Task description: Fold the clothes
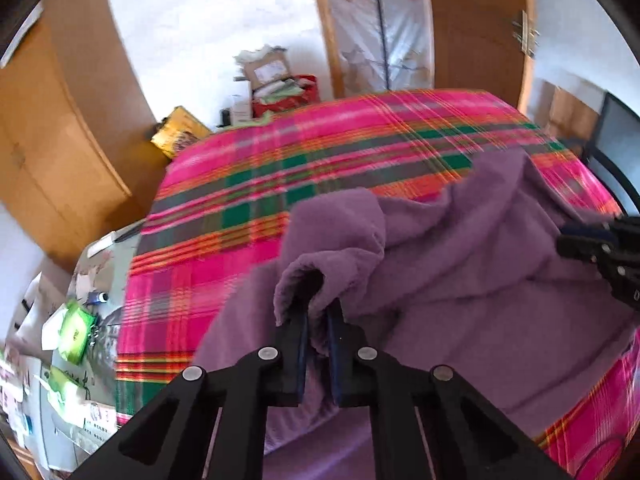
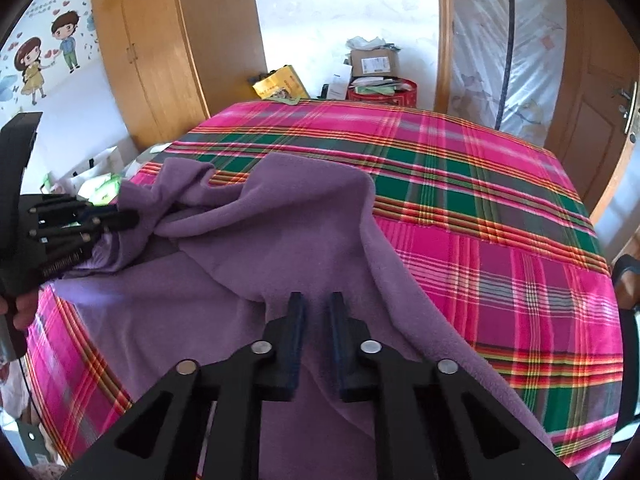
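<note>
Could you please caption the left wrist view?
Left gripper pinching a purple fleece garment over a plaid bedspread.

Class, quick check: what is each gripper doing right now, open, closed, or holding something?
Left gripper: closed on a raised fold of the purple fleece garment.
Right gripper: closed on the same garment's edge.

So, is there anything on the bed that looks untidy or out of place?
Yes. The purple fleece garment lies crumpled, not flat, on the plaid bedcover. The left gripper pinches a bunched fold, so that side stands in ridges. The right gripper also has fleece between its fingers. Nothing looks torn or spilled.
</note>
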The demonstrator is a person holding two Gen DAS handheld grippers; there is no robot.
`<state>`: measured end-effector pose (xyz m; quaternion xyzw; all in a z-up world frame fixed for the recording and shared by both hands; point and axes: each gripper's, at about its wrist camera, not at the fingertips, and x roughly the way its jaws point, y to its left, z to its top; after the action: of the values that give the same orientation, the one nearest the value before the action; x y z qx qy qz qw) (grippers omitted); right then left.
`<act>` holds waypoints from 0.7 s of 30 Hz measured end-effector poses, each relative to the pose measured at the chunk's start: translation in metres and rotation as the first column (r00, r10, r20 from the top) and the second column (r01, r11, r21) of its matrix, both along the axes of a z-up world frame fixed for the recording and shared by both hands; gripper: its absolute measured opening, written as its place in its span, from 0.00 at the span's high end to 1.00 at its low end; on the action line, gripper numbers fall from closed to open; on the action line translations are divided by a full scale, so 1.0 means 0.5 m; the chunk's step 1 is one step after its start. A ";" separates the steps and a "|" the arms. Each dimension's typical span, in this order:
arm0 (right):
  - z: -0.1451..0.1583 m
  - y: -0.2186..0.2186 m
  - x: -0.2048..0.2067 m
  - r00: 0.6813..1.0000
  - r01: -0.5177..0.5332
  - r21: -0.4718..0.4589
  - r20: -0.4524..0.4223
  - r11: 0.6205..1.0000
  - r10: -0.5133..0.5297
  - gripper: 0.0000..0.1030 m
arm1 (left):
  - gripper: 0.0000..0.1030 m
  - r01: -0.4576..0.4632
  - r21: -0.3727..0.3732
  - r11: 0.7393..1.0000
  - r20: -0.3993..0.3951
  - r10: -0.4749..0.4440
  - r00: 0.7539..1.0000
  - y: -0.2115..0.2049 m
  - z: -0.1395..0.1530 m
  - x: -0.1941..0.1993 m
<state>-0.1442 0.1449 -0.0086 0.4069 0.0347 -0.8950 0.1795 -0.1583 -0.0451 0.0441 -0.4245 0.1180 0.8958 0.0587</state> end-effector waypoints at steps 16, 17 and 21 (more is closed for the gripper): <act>0.031 0.118 -0.005 0.995 0.091 0.045 0.029 0.995 -0.092 0.64 | 0.92 -0.152 0.089 0.984 0.011 0.151 0.988 -0.122 0.008 -0.058; 0.026 0.123 -0.009 0.995 0.091 0.036 0.045 0.995 -0.092 0.63 | 0.92 -0.154 0.092 0.984 0.012 0.154 0.988 -0.124 0.009 -0.061; 0.012 0.123 -0.016 0.993 0.032 -0.029 0.111 0.999 -0.028 0.63 | 0.92 -0.159 0.082 0.984 0.003 0.159 0.987 -0.130 0.014 -0.066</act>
<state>-0.1523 0.2067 -0.0027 0.4533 0.0050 -0.8742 0.1739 -0.1913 -0.1101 0.0509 -0.4283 0.0468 0.9024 0.0042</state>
